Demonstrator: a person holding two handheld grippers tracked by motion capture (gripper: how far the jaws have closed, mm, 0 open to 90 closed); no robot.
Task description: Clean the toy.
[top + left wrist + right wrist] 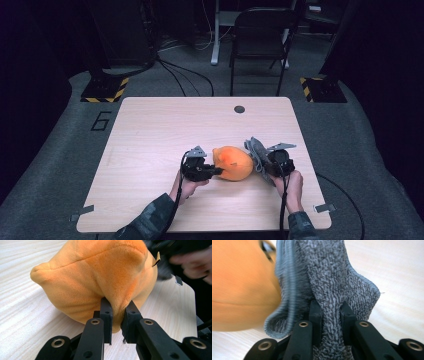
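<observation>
An orange plush toy (233, 163) lies on the wooden table (165, 130), between my two grippers. My left gripper (219, 171) is shut on a fold of the toy's orange fabric (117, 305) at its left side. A grey knitted cloth (255, 151) hangs bunched at the toy's right side, and my right gripper (262, 165) is shut on it. In the right gripper view the grey cloth (329, 290) is pinched between the two black jaws, with the orange toy (239, 287) pressing against it on the left.
A dark round hole (239, 109) sits near the table's far edge. Behind the table stand a black folding chair (260, 40) and cables (185, 75) on the floor. Grey clips (325, 208) mark the near corners.
</observation>
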